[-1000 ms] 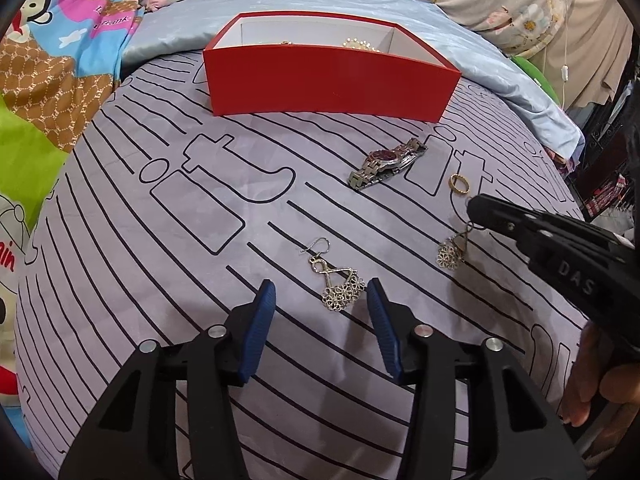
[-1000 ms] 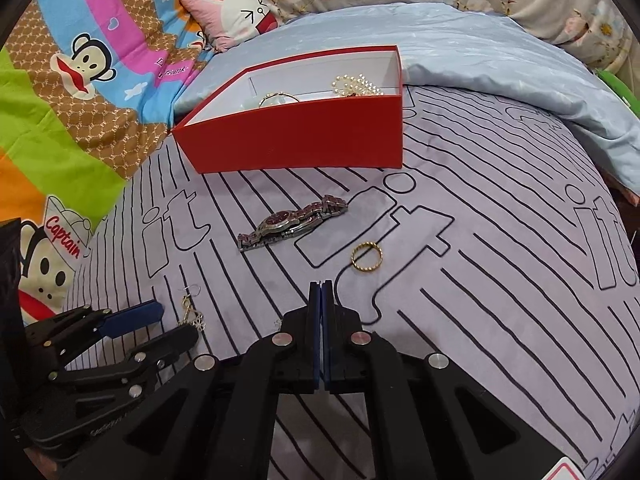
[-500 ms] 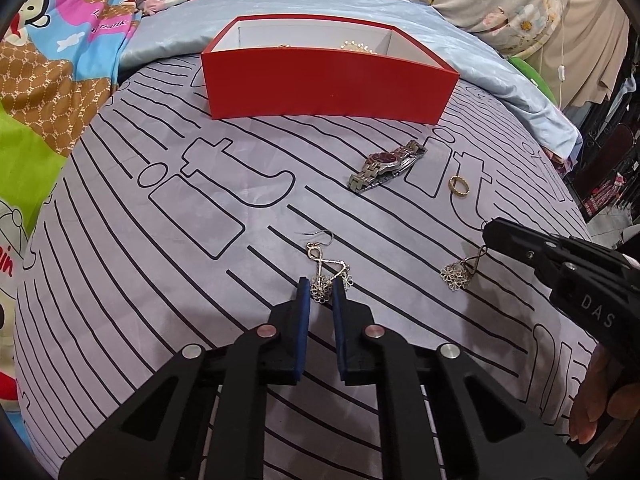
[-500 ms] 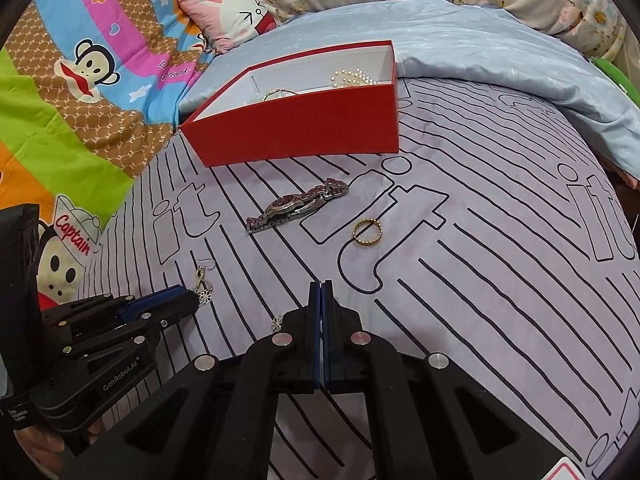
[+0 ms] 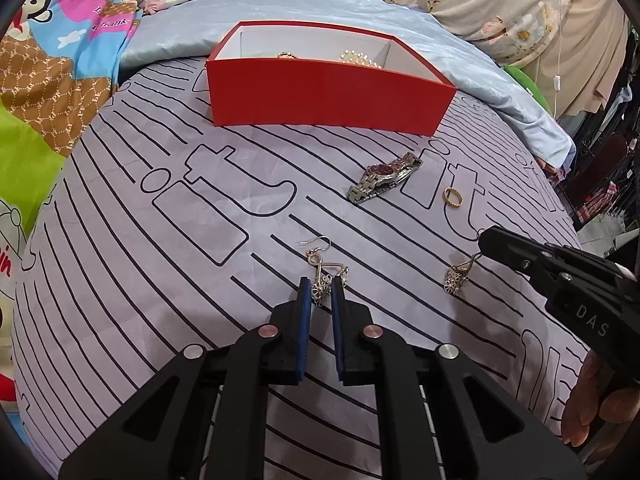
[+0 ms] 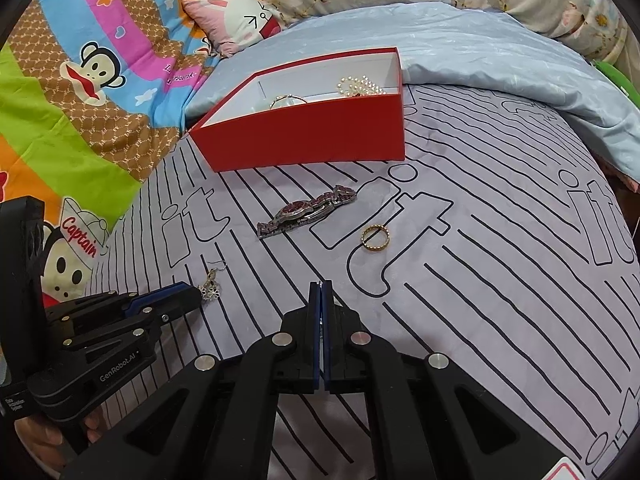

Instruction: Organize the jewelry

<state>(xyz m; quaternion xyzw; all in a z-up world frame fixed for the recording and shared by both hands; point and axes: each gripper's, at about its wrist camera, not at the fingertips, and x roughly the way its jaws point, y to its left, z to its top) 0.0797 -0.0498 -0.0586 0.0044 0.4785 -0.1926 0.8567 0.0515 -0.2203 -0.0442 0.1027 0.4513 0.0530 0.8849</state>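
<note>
Left wrist view. The left tongs [image 5: 321, 288] are narrowed around the flower cluster of an earring [image 5: 323, 272], which lies on the grey lined sheet [image 5: 160, 280] of the bed; the blue pads [image 5: 304, 320] sit at either side of the cluster, and contact cannot be confirmed. The earring's hook points toward the far edge. A second earring [image 5: 456, 278] hangs from the tip of the right tongs [image 5: 486, 240], its cluster just above or touching the sheet; which one cannot be told. A watch [image 5: 384, 178] is seen further toward the far edge, with a gold ring [image 5: 453, 197] just beside it to the right. A red box [image 5: 328, 96] stands near the far edge of the sheet, open; a pearl piece [image 5: 360, 58] and a thin gold piece [image 5: 287, 55] are visible inside.

Right wrist view. The right tongs [image 6: 320, 286] are seen closed, pads together; the held earring is hidden below them. The left tongs [image 6: 196, 298] enter from the left, low over the sheet [image 6: 480, 280], with the first earring [image 6: 211, 284] at their tip. The watch [image 6: 306, 216] and ring [image 6: 375, 237] lie between the tongs and the box [image 6: 312, 136]. Pearls [image 6: 360, 86] and a bangle [image 6: 288, 100] are noted inside the box.
</note>
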